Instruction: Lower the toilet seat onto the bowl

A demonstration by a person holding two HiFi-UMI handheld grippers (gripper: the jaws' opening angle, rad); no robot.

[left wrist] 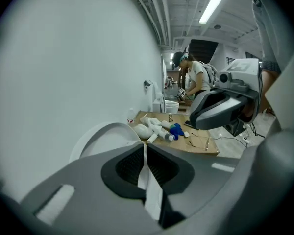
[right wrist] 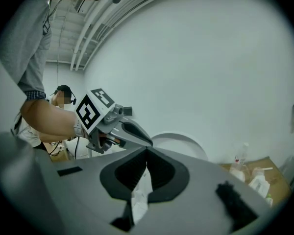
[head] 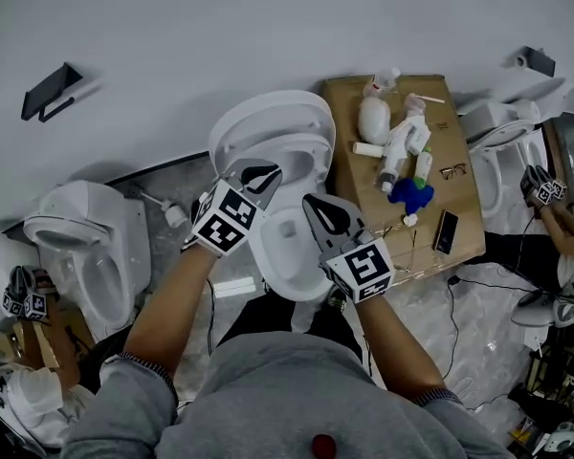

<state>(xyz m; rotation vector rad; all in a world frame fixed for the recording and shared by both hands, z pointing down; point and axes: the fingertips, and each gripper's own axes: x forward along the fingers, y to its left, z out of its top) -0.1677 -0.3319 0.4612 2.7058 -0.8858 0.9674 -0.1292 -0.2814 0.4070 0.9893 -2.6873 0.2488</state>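
Here left gripper (head: 258, 172) is barely parted, right gripper (head: 316, 204) closed, near raised toilet seat (head: 304, 147).

The left hand-held gripper (head: 259, 171) is held out in front, jaws a tiny bit apart. The right hand-held gripper (head: 318, 203) is beside it, jaws pressed together.
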